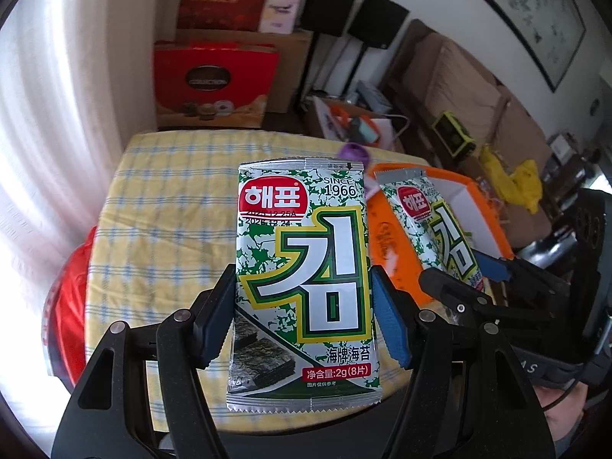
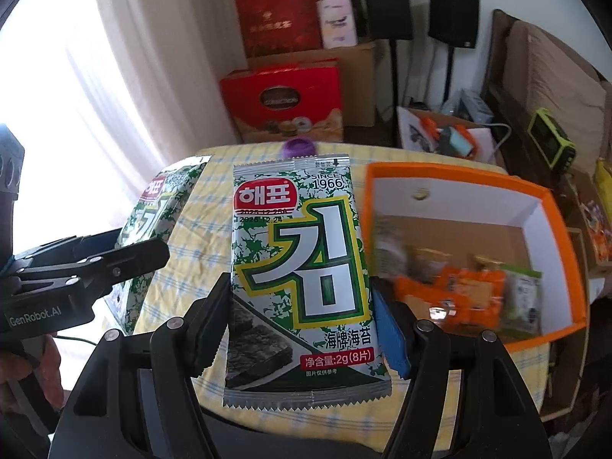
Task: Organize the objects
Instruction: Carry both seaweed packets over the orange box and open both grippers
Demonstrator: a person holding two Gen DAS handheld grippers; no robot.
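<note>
Packets point(image 1: 304, 283) point(image 2: 302, 279) upright (long axis vertical) in both grippers point(image 1: 304, 308) point(image 2: 302, 315).

The yellow checked worktop point(image 1: 160, 229) lies bare across its left and middle. At its far edge sits a purple cap point(image 2: 299, 147). The orange box point(image 2: 474, 176) takes up the right side; its top is open, and snack packets point(image 2: 459, 290) fill the near part of its floor. Each gripper fills its own front with an upright seaweed packet: left gripper point(image 1: 304, 313), right gripper point(image 2: 302, 315). A red bag point(image 1: 67, 306) crowds the worktop's left edge.
</note>
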